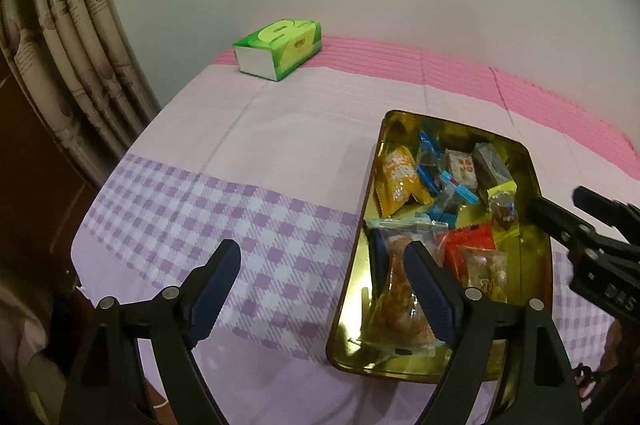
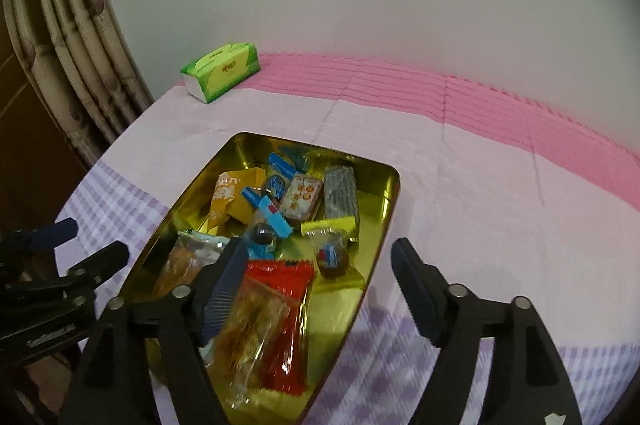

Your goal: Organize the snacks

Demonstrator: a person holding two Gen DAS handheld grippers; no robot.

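Snacks [image 2: 280, 225] lie piled in gold tin [image 1: 538, 185] on checked cloth [image 1: 192, 209]; both pairs of my fingers spread apart, clamping nothing.
Risk: left gripper [image 1: 320, 257] straddles the tin's rim, right gripper [image 2: 320, 257] likewise; closing could catch metal, tip the tin. Crinkly wrappers probably slip. Tissue box [image 1: 278, 49] far back, near wall; curtain [image 1: 68, 45] at left.

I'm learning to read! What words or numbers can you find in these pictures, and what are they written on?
"DAS": white letters on the black body of the right gripper, cut off at the picture's edge.
Left gripper: small white print on its body, too blurred to read.
Green tissue box: printed label, too small to read.
Yellow snack packet in the gold tin: white lettering, blurred.
White and red packet: print too blurred to read.
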